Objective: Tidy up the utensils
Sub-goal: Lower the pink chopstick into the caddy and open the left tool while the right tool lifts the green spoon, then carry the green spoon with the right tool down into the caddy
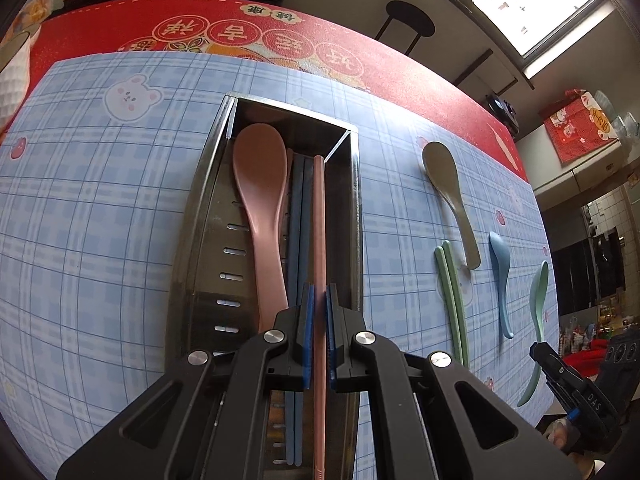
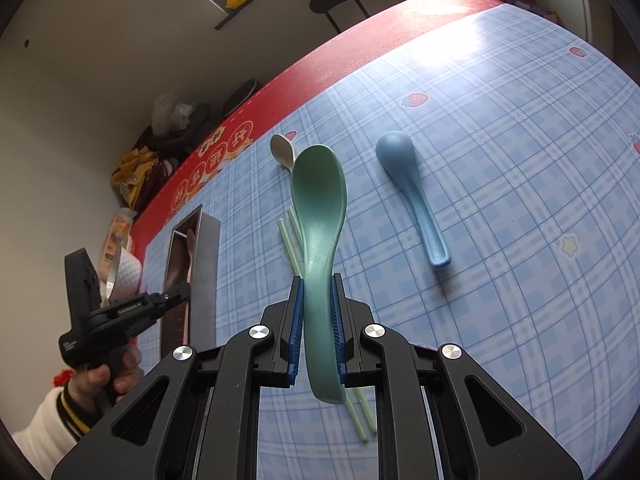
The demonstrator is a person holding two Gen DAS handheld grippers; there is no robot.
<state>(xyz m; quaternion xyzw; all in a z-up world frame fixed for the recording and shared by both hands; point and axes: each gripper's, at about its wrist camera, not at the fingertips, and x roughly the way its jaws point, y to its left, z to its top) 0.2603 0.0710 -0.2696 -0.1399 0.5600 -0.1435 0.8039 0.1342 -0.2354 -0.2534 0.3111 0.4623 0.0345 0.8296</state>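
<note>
Over the metal tray [image 1: 188, 280], my left gripper [image 1: 319, 300] is clamped on a pink chopstick [image 1: 319, 220]; released crooked, it could catch the tray's right wall or cross the blue chopsticks [image 1: 298, 220] beside the pink spoon [image 1: 260, 200]. My right gripper [image 2: 318, 300] pinches the green spoon [image 2: 320, 208], which may swivel. Green chopsticks [image 1: 452, 296], a blue spoon [image 2: 412, 192] and an olive spoon [image 1: 448, 188] wait on the cloth to the right.

text: "DAS" | on: right gripper [image 1: 538, 354] body, at 4 o'clock | red cloth [image 1: 340, 40] characters: not legible, inverted
</note>
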